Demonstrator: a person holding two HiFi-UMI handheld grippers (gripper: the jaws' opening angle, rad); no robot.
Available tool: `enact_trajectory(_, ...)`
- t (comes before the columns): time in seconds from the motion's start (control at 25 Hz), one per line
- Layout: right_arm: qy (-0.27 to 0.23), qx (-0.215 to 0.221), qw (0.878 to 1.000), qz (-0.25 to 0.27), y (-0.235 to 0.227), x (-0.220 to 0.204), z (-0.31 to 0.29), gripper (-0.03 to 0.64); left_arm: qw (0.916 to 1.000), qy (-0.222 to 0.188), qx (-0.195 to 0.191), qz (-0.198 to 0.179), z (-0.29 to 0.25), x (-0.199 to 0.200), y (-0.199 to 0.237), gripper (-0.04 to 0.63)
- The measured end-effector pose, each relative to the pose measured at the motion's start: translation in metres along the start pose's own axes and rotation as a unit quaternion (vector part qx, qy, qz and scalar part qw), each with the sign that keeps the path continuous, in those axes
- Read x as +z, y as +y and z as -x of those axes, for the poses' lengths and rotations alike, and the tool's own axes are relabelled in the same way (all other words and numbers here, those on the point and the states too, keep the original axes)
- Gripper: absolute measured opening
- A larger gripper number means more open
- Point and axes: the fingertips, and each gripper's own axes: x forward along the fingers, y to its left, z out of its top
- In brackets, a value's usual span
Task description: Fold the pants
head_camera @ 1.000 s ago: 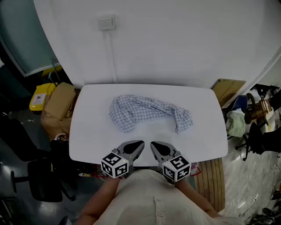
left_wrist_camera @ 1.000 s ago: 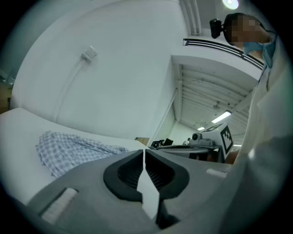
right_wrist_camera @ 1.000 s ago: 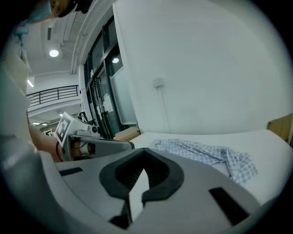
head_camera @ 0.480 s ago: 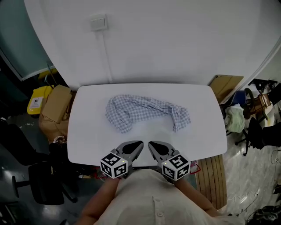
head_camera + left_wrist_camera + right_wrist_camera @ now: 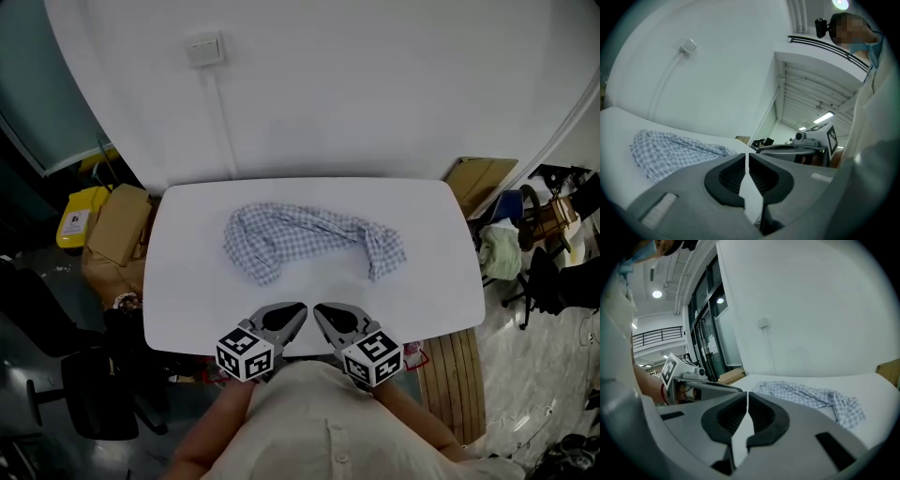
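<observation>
Since the earlier frames nothing has shifted noticeably: both grippers remain side by side over the near edge of the white table [image 5: 187, 300]. The left gripper [image 5: 292, 313] has its jaws together and empty; the right gripper [image 5: 325, 314] likewise, with nothing between its jaws. Beyond them, well apart from both, the checked pants [image 5: 314, 239] lie crumpled in an arch across the table's middle. Farther back, a wall switch [image 5: 204, 49] is mounted on the white wall.

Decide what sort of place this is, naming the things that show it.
Probably a workshop or lab, not a home: a white table against a plain wall, cardboard boxes and a yellow container beside it, office chairs nearby.
</observation>
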Motion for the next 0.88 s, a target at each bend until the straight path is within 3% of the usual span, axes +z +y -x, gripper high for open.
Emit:
enact_trajectory(0.32, 0.003, -0.01, 1.0, -0.003, -0.001, -0.002, -0.001, 0.018, 1.0, -0.001, 0.002, 0.003, 0.004, 0.0, 0.003, 0.021)
enact_trajectory(0.52, 0.029, -0.048, 0.998, 0.03, -0.019, -0.012, 0.013, 0.021, 0.9998, 0.012, -0.007, 0.01, -0.003, -0.01, 0.001, 0.021)
enact_trajectory(0.68, 0.066, -0.09, 0.993, 0.048, -0.055, -0.032, 0.028, 0.109, 0.999, 0.035, -0.027, -0.004, -0.024, -0.018, -0.002, 0.021)
enact_trajectory(0.88, 0.087, -0.113, 0.99, 0.016, -0.101, -0.052, 0.04, 0.13, 0.994, 0.083, -0.059, -0.04, -0.068, -0.026, -0.006, 0.021)
